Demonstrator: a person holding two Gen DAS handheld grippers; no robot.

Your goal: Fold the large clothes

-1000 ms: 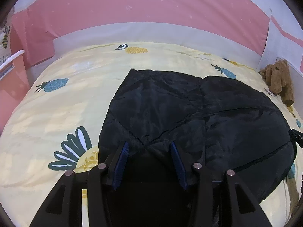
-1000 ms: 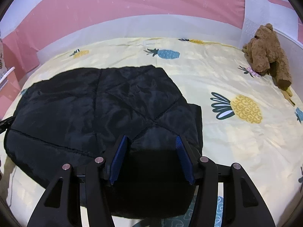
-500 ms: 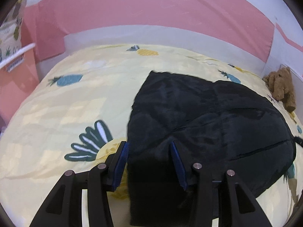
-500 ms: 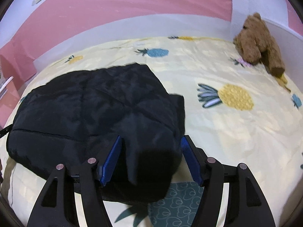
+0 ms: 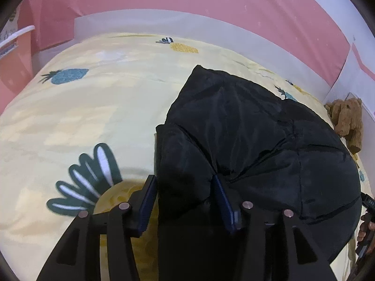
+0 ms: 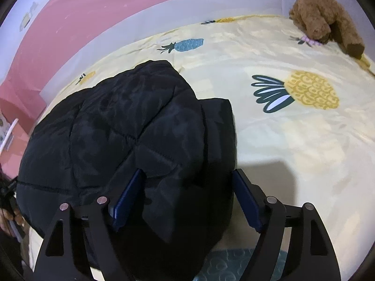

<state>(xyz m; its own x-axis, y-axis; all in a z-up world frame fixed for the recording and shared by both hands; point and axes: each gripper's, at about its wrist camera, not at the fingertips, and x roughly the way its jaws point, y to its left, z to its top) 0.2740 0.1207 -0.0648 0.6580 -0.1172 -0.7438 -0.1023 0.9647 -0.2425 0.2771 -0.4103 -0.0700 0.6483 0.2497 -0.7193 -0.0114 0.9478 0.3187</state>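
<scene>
jacket: black quilted jacket [image 5: 246, 135] lay folded on the bed, bulk toward 3 o'clock in the left wrist view and toward 9 o'clock in the right wrist view [image 6: 121, 126]
bed: yellow sheet with pineapple print [image 5: 82, 117], pink and white wall panels behind
left gripper: left gripper [image 5: 184, 187] at 6 o'clock, fingers [image 5: 147, 196] were opening, a near fold of the jacket sat between them; could not tell whether the pads pressed it
right gripper: right gripper [image 6: 187, 187] at 6 o'clock, fingers [image 6: 246, 196] were opening wide, jacket corner between them; the right pad stood apart from the cloth, the left pad just beside it
left view only: blue pineapple [image 5: 66, 76] at 10 o'clock, pink bin edge [image 5: 14, 53] at 9 o'clock, a hand on the other gripper's handle [image 5: 365, 227] at 4 o'clock
right view only: large yellow pineapple [image 6: 304, 89] at 2 o'clock, teal patterned patch [image 6: 234, 264] at 6 o'clock under the jacket edge, a hand [image 6: 9, 213] at 8 o'clock
teddy bear: brown teddy bear close at 1 o'clock in right view [image 6: 321, 11]; small at 3 o'clock in left view [image 5: 346, 119], well apart from the jacket
</scene>
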